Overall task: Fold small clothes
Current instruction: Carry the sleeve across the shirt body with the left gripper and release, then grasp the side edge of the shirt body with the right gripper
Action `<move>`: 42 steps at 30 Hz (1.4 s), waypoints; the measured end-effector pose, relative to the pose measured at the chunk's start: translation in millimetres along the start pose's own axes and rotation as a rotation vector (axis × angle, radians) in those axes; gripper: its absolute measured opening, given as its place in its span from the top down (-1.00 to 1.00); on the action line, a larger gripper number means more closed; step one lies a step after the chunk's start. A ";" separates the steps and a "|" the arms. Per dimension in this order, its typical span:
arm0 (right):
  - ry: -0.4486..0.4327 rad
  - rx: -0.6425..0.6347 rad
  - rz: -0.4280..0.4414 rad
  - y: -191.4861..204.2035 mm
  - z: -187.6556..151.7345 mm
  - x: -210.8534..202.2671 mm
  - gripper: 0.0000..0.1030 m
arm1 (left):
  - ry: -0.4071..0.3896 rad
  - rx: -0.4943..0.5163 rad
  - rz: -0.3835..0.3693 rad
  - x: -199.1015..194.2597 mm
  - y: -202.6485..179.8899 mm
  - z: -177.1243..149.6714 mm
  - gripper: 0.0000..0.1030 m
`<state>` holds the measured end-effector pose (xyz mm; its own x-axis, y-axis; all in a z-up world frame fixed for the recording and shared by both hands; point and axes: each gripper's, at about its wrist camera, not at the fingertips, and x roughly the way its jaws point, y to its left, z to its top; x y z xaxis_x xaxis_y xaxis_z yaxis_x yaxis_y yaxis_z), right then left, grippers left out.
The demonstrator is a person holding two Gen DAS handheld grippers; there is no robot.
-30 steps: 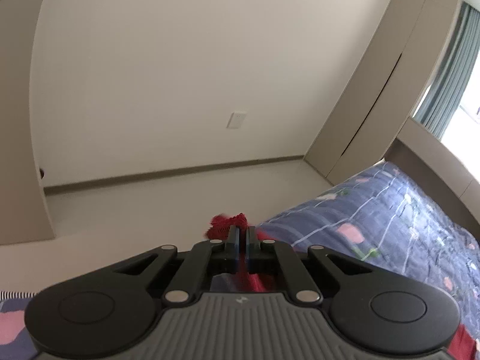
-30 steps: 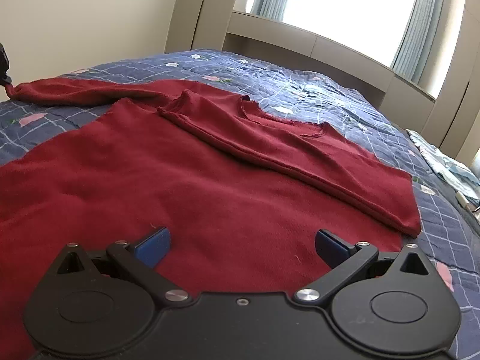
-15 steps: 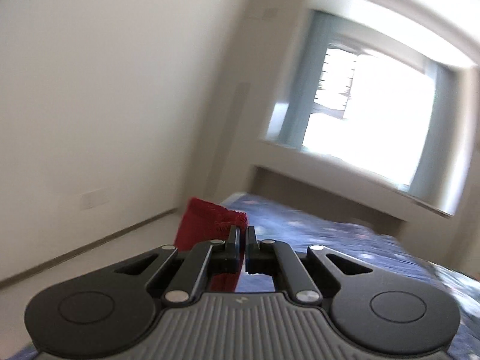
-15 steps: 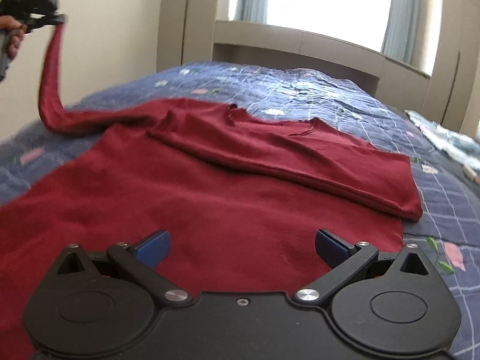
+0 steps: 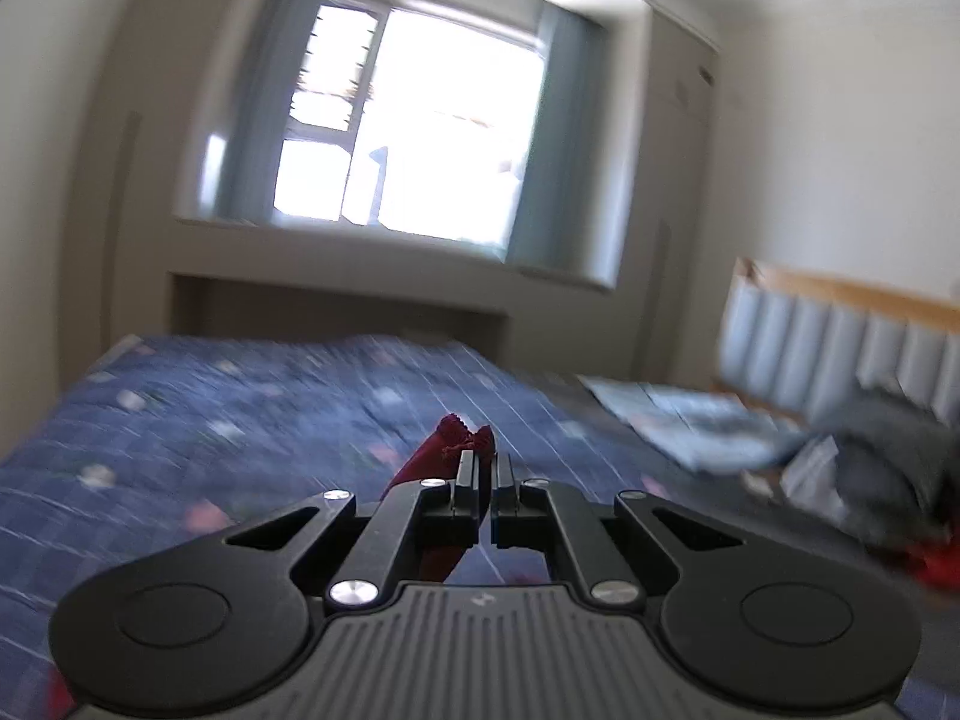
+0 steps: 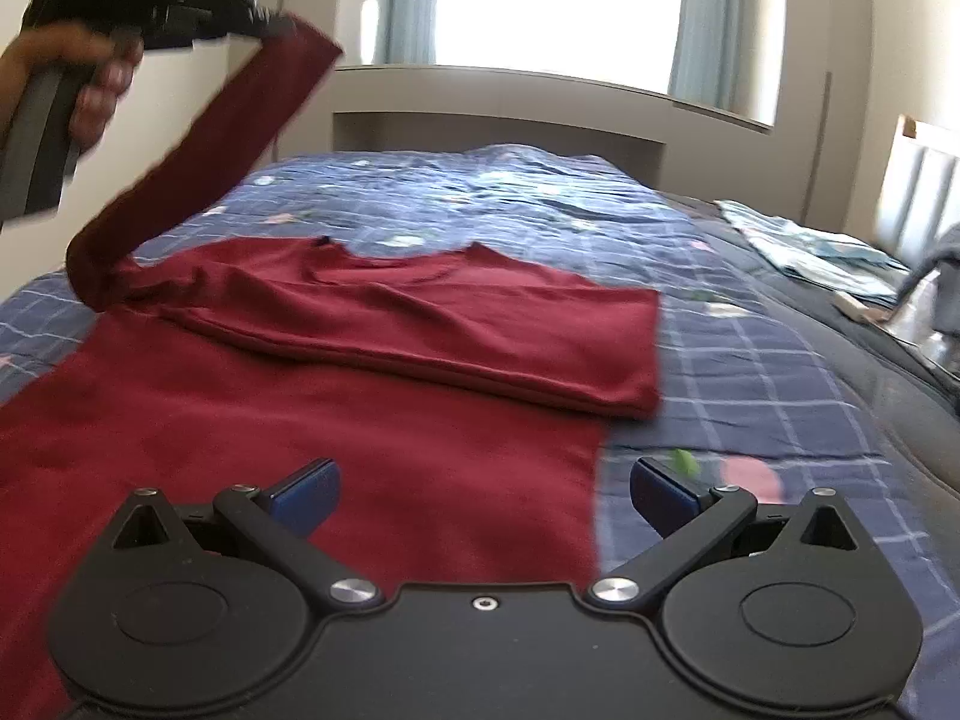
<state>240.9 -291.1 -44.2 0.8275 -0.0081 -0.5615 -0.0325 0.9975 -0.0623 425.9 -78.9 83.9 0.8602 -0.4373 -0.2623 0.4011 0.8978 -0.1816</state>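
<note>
One sleeve [image 6: 198, 138] of dark red sweater [image 6: 336, 396], near bed's [image 6: 780, 372] left edge: your left gripper [image 5: 485, 468], clenched on cuff, has lifted it since a second ago; fold-in comes next. Right gripper [image 6: 483, 495] splayed, idle over hem.

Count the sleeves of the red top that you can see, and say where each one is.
2: one sleeve lifted by the left gripper; the other sleeve folded across the red top. None appears hidden.

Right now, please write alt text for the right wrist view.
A dark red shirt lies on a blue quilt; the left tool lifts its sleeve. The open right tool hovers above the shirt.
</note>
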 end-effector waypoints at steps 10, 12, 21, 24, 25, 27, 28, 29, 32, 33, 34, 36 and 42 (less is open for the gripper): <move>0.054 0.067 -0.084 -37.7 -24.1 -0.5 -0.99 | 0.240 0.006 -0.110 19.7 -45.7 -107.4 0.96; 0.062 0.084 -0.084 -40.5 -27.4 0.7 -0.99 | 0.285 0.003 -0.116 23.4 -46.7 -109.9 0.95; 0.036 0.080 -0.062 -39.6 -18.8 5.8 -0.99 | 0.292 -0.073 -0.117 -5.3 -19.4 -94.1 -0.35; 0.007 0.078 -0.039 -38.6 -8.5 10.5 -0.99 | 0.288 -0.071 -0.063 -21.6 -0.8 -86.5 -0.65; -0.001 0.084 -0.020 -38.9 -4.3 13.2 -0.99 | 0.280 -0.069 -0.034 -27.9 7.0 -84.7 -0.70; -0.025 0.100 0.030 -39.3 7.0 21.3 -0.99 | 0.267 -0.059 0.040 -41.3 28.3 -80.5 -0.83; -0.034 0.110 0.058 -39.3 13.6 27.2 -0.99 | 0.265 -0.053 0.074 -46.4 38.3 -78.3 -0.86; -0.036 0.119 0.086 -38.4 19.6 32.7 -0.99 | 0.262 -0.048 0.117 -50.7 51.3 -76.3 -0.89; -0.037 0.173 0.196 -38.3 39.5 57.6 -0.96 | 0.259 -0.059 0.272 -58.1 98.1 -71.3 -0.93; -0.039 0.184 0.226 -36.7 46.8 66.8 -0.90 | 0.255 -0.076 0.309 -58.5 113.3 -70.1 -0.94; -0.042 0.188 0.246 -34.1 53.9 77.0 -0.87 | 0.253 -0.094 0.339 -57.7 129.2 -69.1 -0.94; -0.040 0.193 0.264 -28.5 65.5 94.8 -0.74 | 0.257 -0.139 0.393 -51.6 162.2 -67.7 -0.94; -0.002 0.231 0.301 -9.9 82.1 134.0 -0.28 | 0.329 -0.391 0.360 -20.0 237.6 -73.1 -0.91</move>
<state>398.1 -296.3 -51.1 0.8010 0.2880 -0.5248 -0.1478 0.9446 0.2930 481.0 139.4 -23.3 0.7528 -0.1592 -0.6388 -0.0949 0.9339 -0.3446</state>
